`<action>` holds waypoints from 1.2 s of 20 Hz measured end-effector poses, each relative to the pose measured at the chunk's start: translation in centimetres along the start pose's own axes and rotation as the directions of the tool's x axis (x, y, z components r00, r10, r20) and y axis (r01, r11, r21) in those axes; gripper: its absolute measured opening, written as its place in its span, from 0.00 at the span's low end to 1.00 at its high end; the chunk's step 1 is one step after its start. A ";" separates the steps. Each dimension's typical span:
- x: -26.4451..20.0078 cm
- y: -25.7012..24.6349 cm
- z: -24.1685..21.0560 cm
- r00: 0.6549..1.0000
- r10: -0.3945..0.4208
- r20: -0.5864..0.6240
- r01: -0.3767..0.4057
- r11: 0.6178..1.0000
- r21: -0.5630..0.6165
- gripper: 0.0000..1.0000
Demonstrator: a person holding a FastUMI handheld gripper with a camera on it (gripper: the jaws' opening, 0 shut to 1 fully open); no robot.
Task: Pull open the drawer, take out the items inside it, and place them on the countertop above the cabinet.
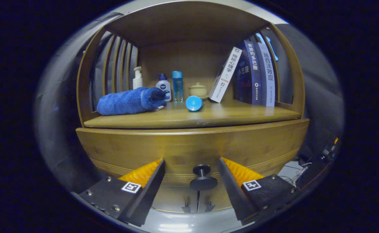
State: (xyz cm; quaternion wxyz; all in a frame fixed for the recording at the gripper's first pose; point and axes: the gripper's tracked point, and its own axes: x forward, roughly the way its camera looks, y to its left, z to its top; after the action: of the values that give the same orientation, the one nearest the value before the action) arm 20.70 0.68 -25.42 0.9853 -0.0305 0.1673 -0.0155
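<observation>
Gripper (pixel 191 176) fingers spread apart astride the closed drawer (pixel 189 149)'s knob (pixel 203 177); towel (pixel 129 102) lies at countertop (pixel 241 115)'s left edge; stage ambiguous.

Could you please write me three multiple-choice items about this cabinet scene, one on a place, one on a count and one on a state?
1. Where is the drawer knob?
A. between the fingers of the tongs
B. beside the rolled blue towel
C. behind the books

2. How many books stand on the countertop?
A. one
B. three
C. five

3. How do the tongs stand?
A. shut on the knob
B. shut on the towel
C. open, touching nothing

Answers: 1 A, the knob sits in the gap between the two fingers. 2 B, three spines show, one of them leaning. 3 C, both fingers stand clear of the knob, and the drawer front is not yet pulled out.
</observation>
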 end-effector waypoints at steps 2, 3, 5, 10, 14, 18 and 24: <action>0.6 0.0 0.2 1.000 -0.001 -0.003 0.001 1.000 0.002 0.98; 0.7 0.1 0.3 1.000 0.000 -0.002 0.000 1.000 -0.003 0.98; 0.8 0.0 0.4 1.000 0.001 0.003 -0.001 1.000 -0.005 0.99; -0.1 -0.1 0.3 1.000 -0.009 -0.002 0.009 1.000 0.003 0.99; -3.6 -0.3 2.6 0.999 -0.005 0.054 0.003 0.999 0.032 0.99; -8.5 -0.2 5.8 0.993 -0.001 0.118 -0.004 0.999 0.039 0.99; -16.8 -0.7 11.2 0.980 -0.026 0.199 0.009 0.996 0.088 0.99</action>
State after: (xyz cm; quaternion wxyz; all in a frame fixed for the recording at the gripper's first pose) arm 8.52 1.32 -9.33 0.9974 0.0096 0.0662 -0.0282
